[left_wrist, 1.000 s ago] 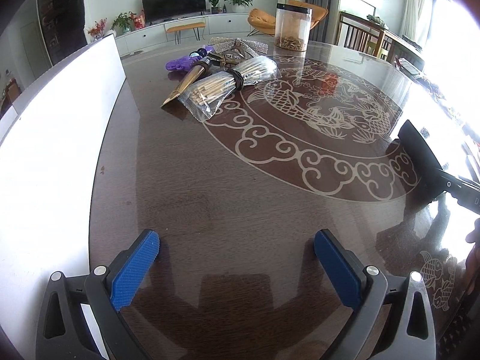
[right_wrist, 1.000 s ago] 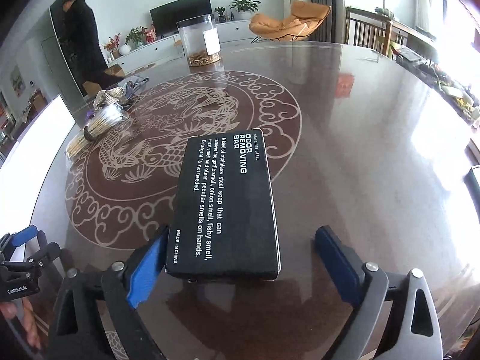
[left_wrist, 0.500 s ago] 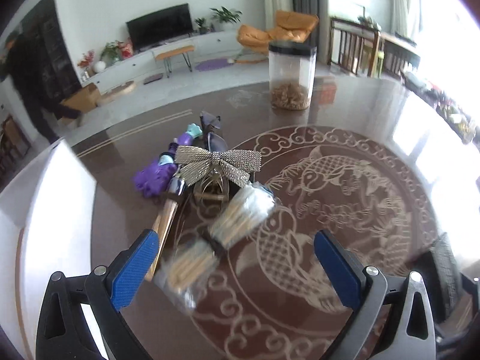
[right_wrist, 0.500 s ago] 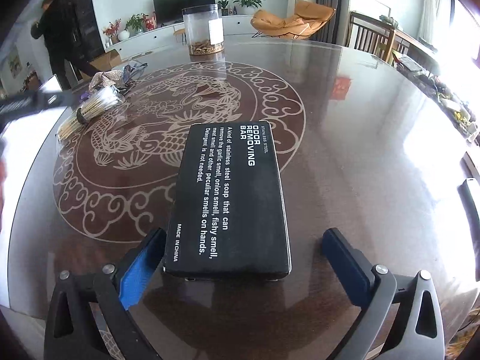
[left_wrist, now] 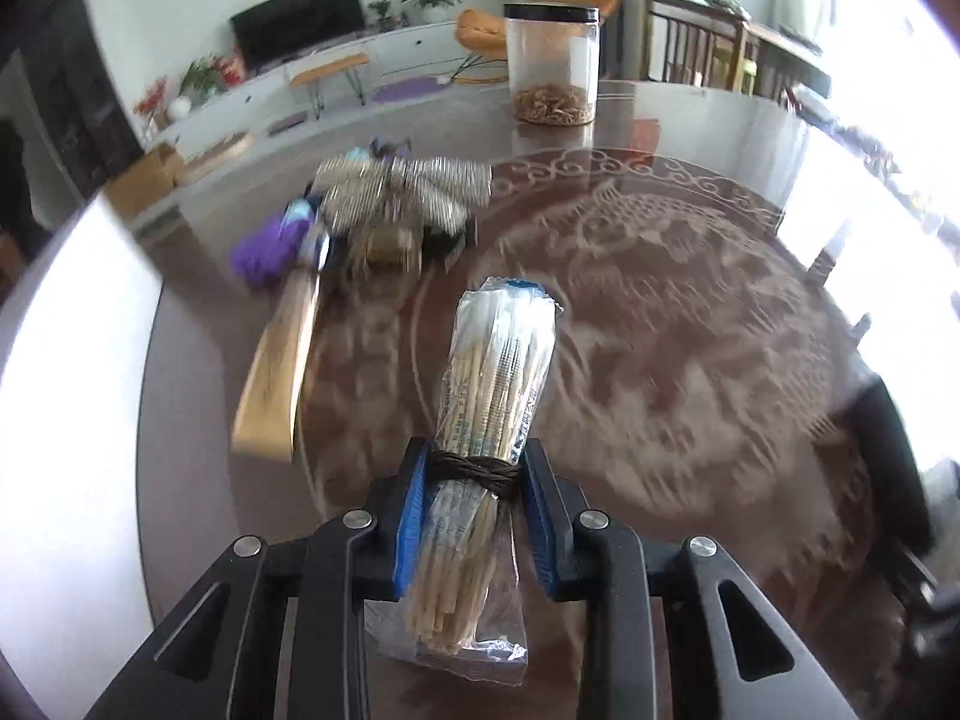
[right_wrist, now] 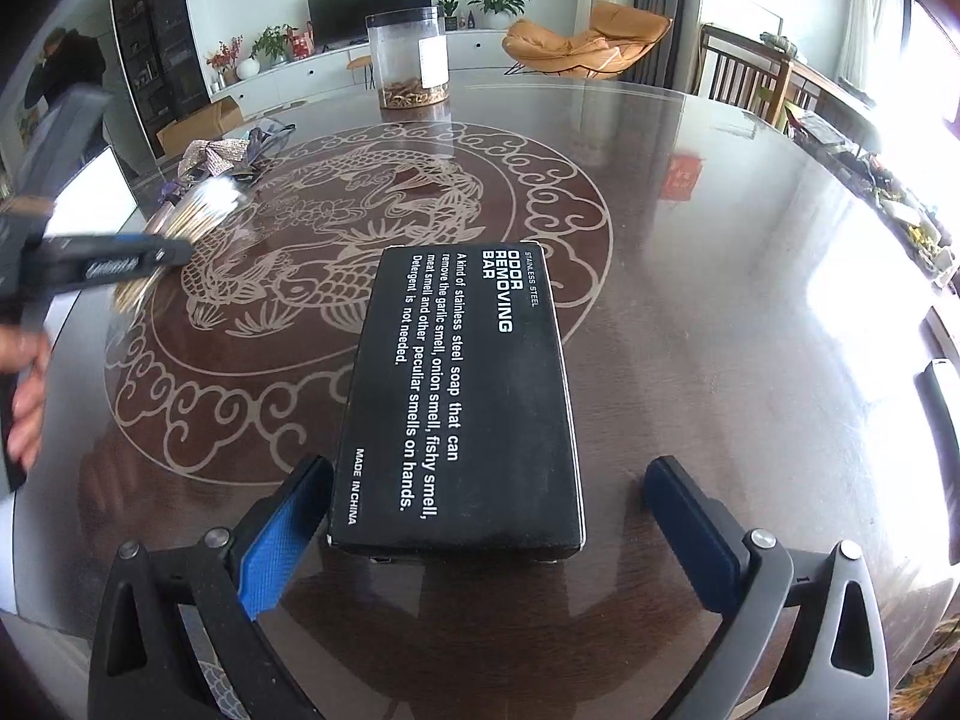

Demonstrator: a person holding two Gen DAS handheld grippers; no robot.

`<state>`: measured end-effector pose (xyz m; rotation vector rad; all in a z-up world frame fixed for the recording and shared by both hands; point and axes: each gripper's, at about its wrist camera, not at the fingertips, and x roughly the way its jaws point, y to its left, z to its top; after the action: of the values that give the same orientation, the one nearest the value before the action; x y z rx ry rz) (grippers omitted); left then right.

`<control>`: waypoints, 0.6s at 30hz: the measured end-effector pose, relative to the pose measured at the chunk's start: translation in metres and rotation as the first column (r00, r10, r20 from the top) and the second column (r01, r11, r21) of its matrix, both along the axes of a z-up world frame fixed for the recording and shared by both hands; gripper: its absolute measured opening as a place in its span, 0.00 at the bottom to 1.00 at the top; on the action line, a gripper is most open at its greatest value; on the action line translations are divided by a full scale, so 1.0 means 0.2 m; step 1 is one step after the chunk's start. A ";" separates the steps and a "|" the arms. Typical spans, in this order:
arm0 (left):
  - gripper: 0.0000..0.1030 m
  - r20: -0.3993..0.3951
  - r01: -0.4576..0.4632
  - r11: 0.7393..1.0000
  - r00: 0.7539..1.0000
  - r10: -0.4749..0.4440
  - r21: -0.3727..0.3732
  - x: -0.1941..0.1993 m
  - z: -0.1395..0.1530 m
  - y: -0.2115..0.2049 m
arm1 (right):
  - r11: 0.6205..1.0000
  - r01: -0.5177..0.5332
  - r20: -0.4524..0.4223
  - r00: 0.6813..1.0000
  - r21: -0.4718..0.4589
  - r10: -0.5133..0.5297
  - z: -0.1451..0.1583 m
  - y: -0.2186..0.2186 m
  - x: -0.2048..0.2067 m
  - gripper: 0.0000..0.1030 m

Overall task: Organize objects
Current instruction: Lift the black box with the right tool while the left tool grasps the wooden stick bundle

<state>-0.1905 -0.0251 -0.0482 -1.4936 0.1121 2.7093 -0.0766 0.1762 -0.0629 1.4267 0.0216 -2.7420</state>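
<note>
Currently we list: left claw (left_wrist: 474,516), just closed, clamped on a bagged bundle of pale wooden sticks (left_wrist: 480,420), lifted over the round brown patterned worktop (right_wrist: 720,330). Right claw (right_wrist: 489,534) spread wide around a flat black box (right_wrist: 462,408) reading "ODOR REMOVING BAR"; bare worktop rightward.

Left claw (left_wrist: 474,480), wide open half second ago with nothing between pads, has just been closing; pads now press on bagged stick bundle (left_wrist: 486,420) at dark cord tie. Bundle, earlier lying on counter (left_wrist: 690,360) beside bow pile (left_wrist: 402,192), now at lower centre of left wrist frame.
</note>
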 end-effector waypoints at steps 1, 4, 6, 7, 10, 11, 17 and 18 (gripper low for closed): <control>0.30 0.009 -0.010 0.999 1.000 0.010 0.038 0.09 0.00 0.00 | 1.000 0.000 -0.001 1.000 -0.003 0.000 0.00 0.00 0.00 1.00; 0.71 0.017 -0.005 0.996 1.000 0.004 0.085 0.28 0.00 -0.01 | 1.000 0.000 -0.003 1.000 -0.011 0.000 0.01 0.00 0.00 1.00; 0.89 0.034 0.002 0.998 0.999 -0.004 0.064 0.31 -0.02 0.00 | 1.000 0.001 -0.004 1.000 -0.015 -0.001 0.01 0.01 0.00 1.00; 0.89 0.031 0.016 0.999 0.999 -0.017 0.048 0.32 -0.04 0.00 | 1.000 0.001 -0.004 1.000 -0.018 -0.001 0.01 0.01 0.00 1.00; 0.94 0.019 0.029 0.999 0.999 -0.030 0.046 0.31 -0.06 -0.01 | 0.998 0.001 -0.010 1.000 -0.056 -0.001 0.01 0.03 0.01 1.00; 0.93 0.012 0.034 0.998 0.999 -0.034 0.044 0.32 -0.06 0.00 | 0.997 0.003 -0.012 1.000 -0.076 -0.004 0.02 0.04 0.01 1.00; 0.27 -0.069 0.075 0.997 0.995 -0.074 0.006 0.40 -0.06 0.02 | 0.940 0.098 -0.024 0.993 -0.328 -0.112 0.05 0.25 0.03 1.00; 0.27 -0.076 0.068 0.997 0.995 -0.066 0.023 0.41 -0.06 0.01 | 0.937 0.132 0.008 0.991 -0.322 -0.137 0.05 0.26 0.02 1.00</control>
<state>-0.1081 -0.0222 -0.0607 -1.3562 0.1279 2.7036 -0.0725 0.2287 -0.0520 1.3610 -0.5187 -2.6943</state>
